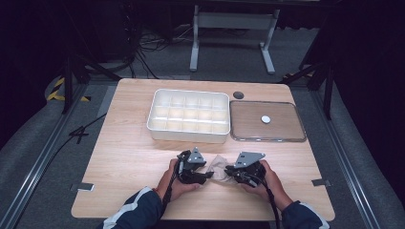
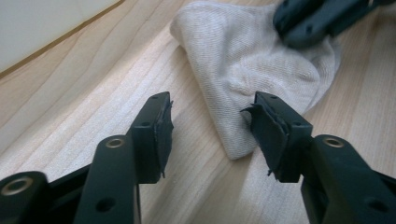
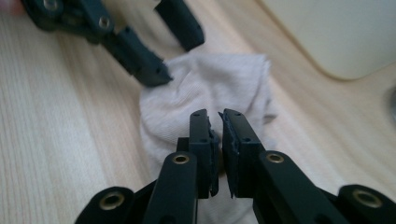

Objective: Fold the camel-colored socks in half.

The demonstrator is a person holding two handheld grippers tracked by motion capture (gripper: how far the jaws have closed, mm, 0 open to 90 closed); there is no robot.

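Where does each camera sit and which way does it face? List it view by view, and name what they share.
High view: above the person's side of the table, looking forward and down at the white compartment tray, the clear lid and the table; forearms and both hands show.
Left gripper view: on the left gripper, looking low along its spread jaws at the beige sock.
Right gripper view: on the right gripper, looking along its nearly closed jaws over the sock.
Shared: the sock, and each gripper view catches the other gripper.
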